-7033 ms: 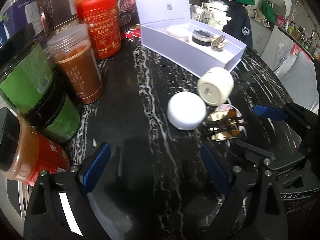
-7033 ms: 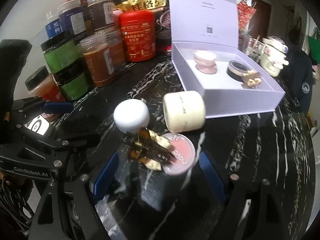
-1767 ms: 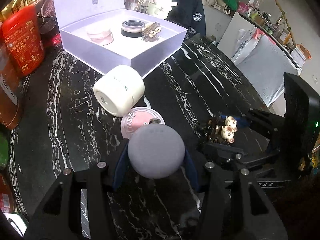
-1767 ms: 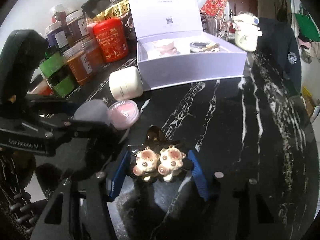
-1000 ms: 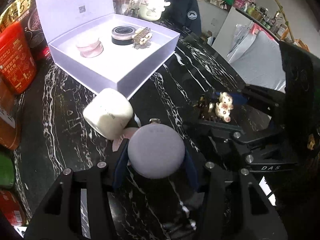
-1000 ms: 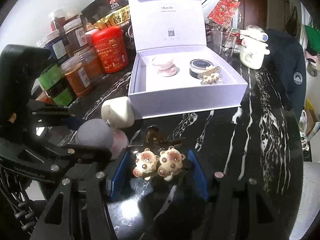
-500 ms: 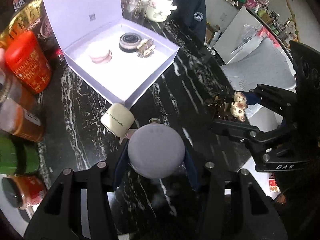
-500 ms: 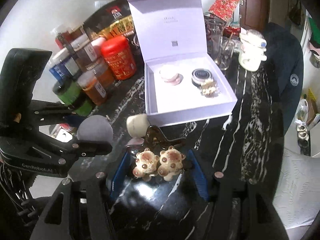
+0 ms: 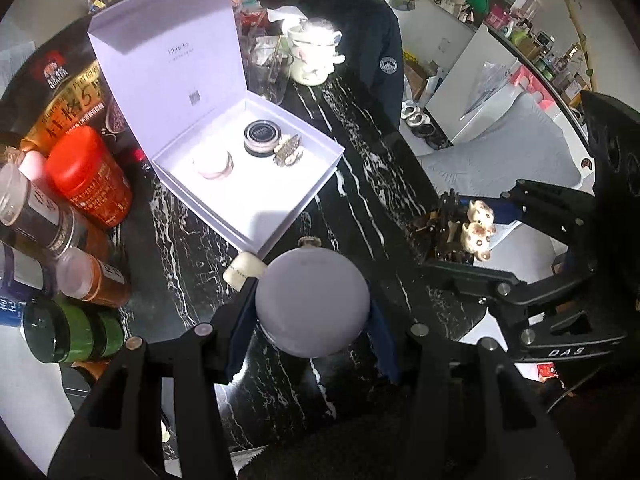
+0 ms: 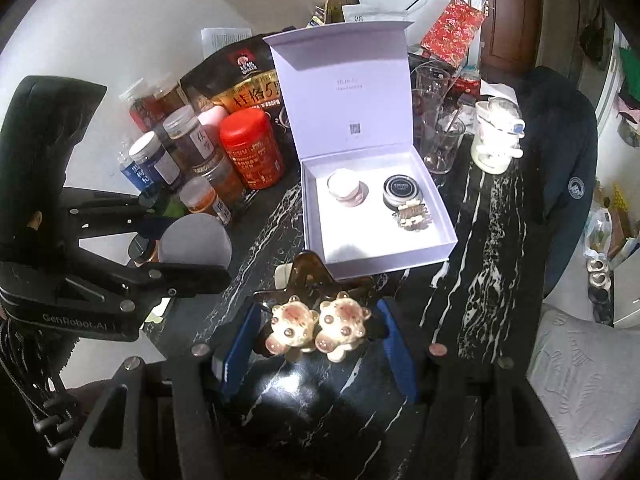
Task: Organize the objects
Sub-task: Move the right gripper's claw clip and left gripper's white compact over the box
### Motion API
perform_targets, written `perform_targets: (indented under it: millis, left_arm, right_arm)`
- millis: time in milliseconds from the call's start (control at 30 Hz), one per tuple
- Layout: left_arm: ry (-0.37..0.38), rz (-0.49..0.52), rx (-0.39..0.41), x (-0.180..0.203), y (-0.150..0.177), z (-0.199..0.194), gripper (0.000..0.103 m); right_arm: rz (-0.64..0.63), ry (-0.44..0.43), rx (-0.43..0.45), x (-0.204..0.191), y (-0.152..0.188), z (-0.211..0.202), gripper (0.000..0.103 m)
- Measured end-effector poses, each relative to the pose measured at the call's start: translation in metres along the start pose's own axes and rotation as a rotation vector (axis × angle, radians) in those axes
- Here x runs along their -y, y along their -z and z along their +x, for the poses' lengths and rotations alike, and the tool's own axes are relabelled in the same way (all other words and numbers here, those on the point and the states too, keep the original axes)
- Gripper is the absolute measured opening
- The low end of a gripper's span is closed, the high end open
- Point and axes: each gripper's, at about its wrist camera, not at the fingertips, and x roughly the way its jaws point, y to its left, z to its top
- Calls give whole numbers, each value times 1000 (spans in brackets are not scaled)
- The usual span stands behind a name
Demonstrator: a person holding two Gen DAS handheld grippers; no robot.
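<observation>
The jaws of the left gripper (image 9: 312,312) are pinched on a round lavender-grey case (image 9: 312,302), and the jaws of the right gripper (image 10: 316,332) are clamped on a brown claw hair clip with two bear figures (image 10: 316,326). Both are held in the air above the black marble worktop (image 9: 360,208).

The open lavender gift box (image 10: 400,248) stands on the worktop at about 12 o'clock from the right gripper, its lid propped upright behind it. Three things already lie inside: a pink jar (image 10: 346,189) at the box's 10 o'clock, a black-lidded jar (image 10: 401,191) at its 1 o'clock, and a small decorated hair clip (image 10: 412,216) touching or just beside that jar, toward 4 o'clock. The near half of the box floor is bare.

A cream jar (image 9: 243,270) lies on its side on the worktop just outside the box's near corner, partly hidden behind the lavender-grey case in the left wrist view. Whether anything else loose lies under the grippers cannot be told.

Judging from this, the sorting is perhaps halfway: three items are boxed, two are in hand but not yet placed, and at least the cream jar waits. The tins and spice jars (image 10: 208,168) crowded at 9 to 10 o'clock of the box look like bystanders, not part of the set.
</observation>
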Motion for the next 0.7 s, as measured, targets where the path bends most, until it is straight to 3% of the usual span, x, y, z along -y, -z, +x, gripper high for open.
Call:
perform_targets:
  millis: [300,700]
  left_arm:
    - [-15,-15,18,-2,-23,-5,50]
    - [-36,-82,-8,-19,-52,24,50]
  right_arm:
    - [-14,-10,-8,13,-16,8,61]
    - [-30,-65,-53,43,-47,46,61]
